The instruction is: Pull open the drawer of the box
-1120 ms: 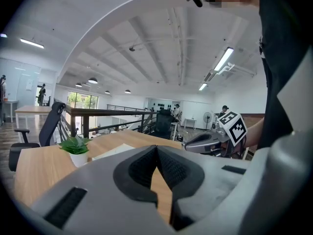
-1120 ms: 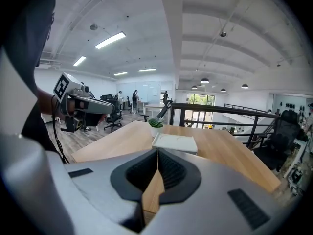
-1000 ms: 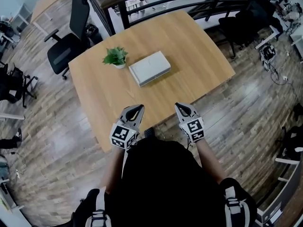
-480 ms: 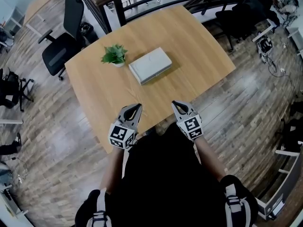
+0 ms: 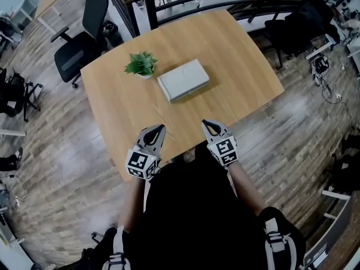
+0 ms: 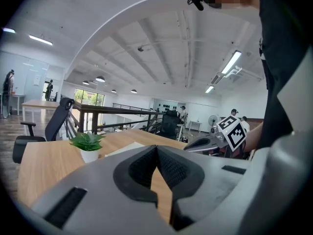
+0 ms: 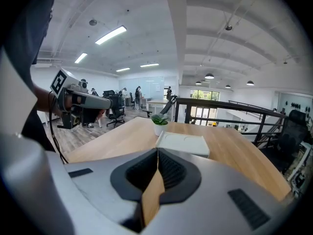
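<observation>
Reads as an open-plan office. Holds a broad light wooden desk with a small green plant in a white pot on it, and a black wheeled office chair near the desk's far left corner. Stands on a grey-brown wood-plank floor, fenced off behind the desk by a black metal railing. Hangs long strip lights and round lamps under a white beamed ceiling. Shows, further off, more desks with black swivel chairs, a standing person and bright tall windows.
</observation>
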